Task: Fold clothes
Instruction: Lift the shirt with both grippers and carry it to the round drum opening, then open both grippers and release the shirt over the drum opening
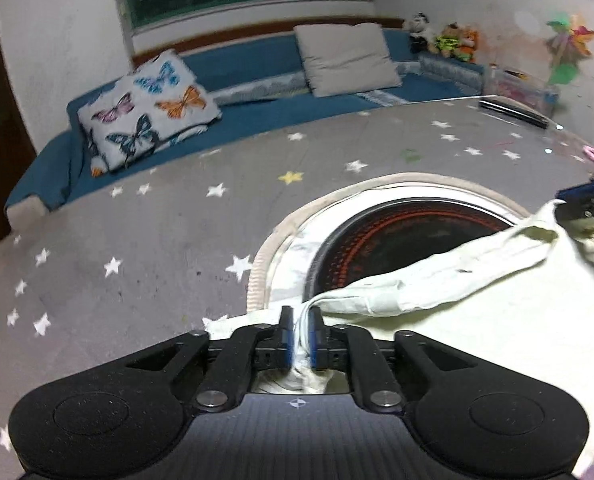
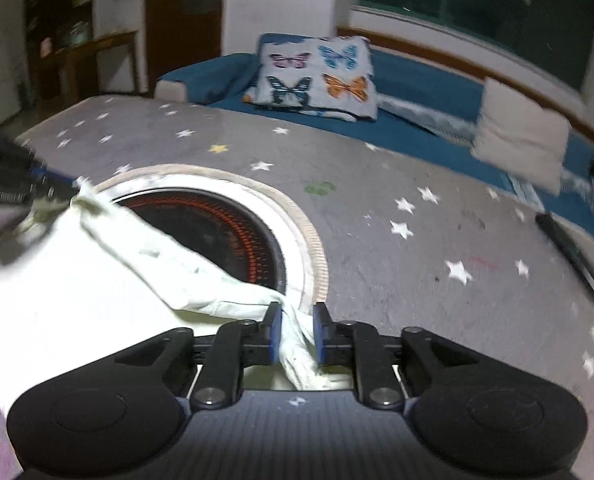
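The pale garment hangs stretched between the two tools, its long edge running crosswise from one to the other, so neither hand is nearer: each grips an end. The left tool has its fingers nearly closed, pinching a bunched corner of cloth; the right tool stands a little wider but also has a twist of the fabric caught between its pads. The cloth is whitish, thin and creased, with a rolled hem sagging over the round dark heater set in the star-patterned table. Its lower part falls out of view toward the person.
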{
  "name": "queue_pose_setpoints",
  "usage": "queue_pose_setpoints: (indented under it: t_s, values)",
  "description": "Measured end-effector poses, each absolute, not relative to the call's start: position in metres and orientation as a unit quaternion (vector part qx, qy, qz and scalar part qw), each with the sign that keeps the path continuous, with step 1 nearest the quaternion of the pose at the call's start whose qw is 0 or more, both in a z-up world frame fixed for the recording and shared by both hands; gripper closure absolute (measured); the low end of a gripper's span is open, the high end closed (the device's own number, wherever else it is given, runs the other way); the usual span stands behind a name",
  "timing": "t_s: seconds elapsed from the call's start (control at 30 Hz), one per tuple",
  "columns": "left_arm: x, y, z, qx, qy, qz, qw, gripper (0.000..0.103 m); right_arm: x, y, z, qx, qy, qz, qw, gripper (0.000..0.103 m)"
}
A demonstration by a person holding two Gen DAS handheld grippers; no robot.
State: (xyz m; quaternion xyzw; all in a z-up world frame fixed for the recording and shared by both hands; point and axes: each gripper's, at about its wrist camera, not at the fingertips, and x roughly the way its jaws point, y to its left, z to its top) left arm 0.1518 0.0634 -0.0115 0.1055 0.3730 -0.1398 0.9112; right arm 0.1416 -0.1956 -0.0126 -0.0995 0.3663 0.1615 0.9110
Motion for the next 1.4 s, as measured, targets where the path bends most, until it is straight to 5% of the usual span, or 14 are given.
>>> queue_pose_setpoints:
  t_s: [0.17,0.47,0.77,0.87,1.4]
  values:
    - [0.162,0.071,-0.012,0.078,0.373,-0.116,0.917,0.068,0.149,-0.214,-0.001,-0.056,0.35,0.125,0.927,0.074]
    - [0.156,0.089,0.01,0.052,0.348,-0.09,0.932,0.046,0.129,-0.224,0.005,-0.038,0.347,0.147,0.925,0.075]
    - [0.149,0.084,-0.001,0.07,0.36,-0.1,0.925,0.047,0.146,-0.215,-0.032,-0.025,0.39,0.146,0.909,0.079]
    - [0.154,0.083,-0.012,0.081,0.37,-0.089,0.921,0.06,0.145,-0.217,-0.027,-0.023,0.388,0.137,0.911,0.079]
    - [0.157,0.091,-0.015,0.068,0.364,-0.067,0.927,0.053,0.136,-0.215,-0.028,-0.044,0.387,0.134,0.911,0.079]
